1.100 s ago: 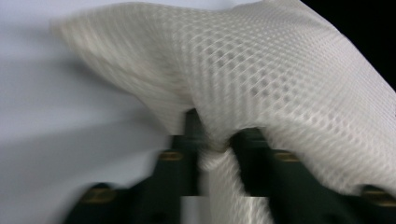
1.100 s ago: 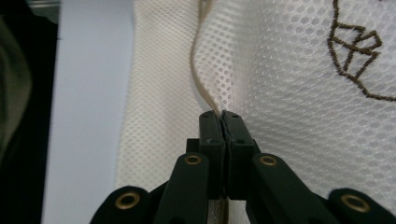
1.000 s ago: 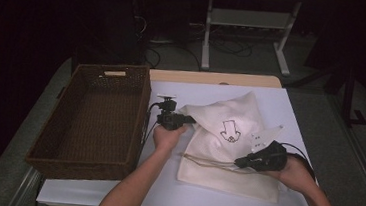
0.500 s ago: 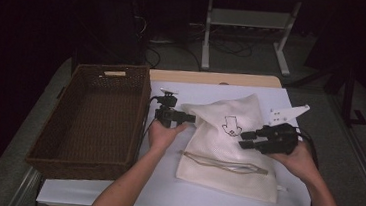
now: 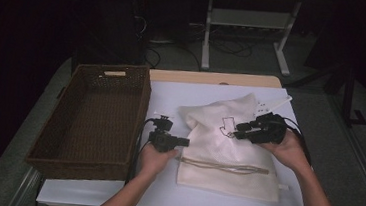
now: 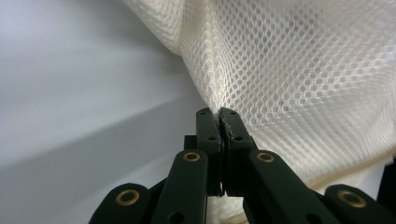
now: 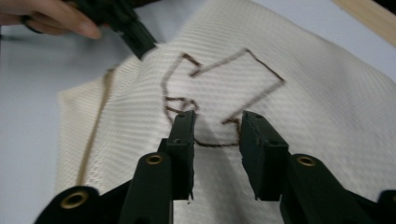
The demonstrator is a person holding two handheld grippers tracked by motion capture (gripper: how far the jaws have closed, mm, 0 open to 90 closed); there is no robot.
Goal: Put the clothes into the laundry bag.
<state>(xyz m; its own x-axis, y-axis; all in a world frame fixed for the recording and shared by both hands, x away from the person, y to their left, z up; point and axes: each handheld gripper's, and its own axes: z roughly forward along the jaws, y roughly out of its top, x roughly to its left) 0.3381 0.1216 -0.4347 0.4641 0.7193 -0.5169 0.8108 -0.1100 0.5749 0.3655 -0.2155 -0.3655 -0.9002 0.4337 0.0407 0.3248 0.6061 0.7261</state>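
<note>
We work a soft, light mesh bag (image 5: 227, 142) lying just right of the wicker basket (image 5: 94, 115); it folds and slips, so edges are the places to pinch. Our left gripper (image 6: 220, 122) has just closed, nipping the bag's basket-side edge. Our right gripper (image 7: 217, 126), jaws apart, has risen from the bag's near corner to its arrow print (image 7: 219, 93).

Both forearms are bare, no sleeves showing. The left gripper (image 6: 219, 114) and right gripper (image 7: 217, 122) are black, with flat rectangular jaws on linked bars fixed by brass-coloured rivets; thin dark cables, seemingly black, trail behind.
</note>
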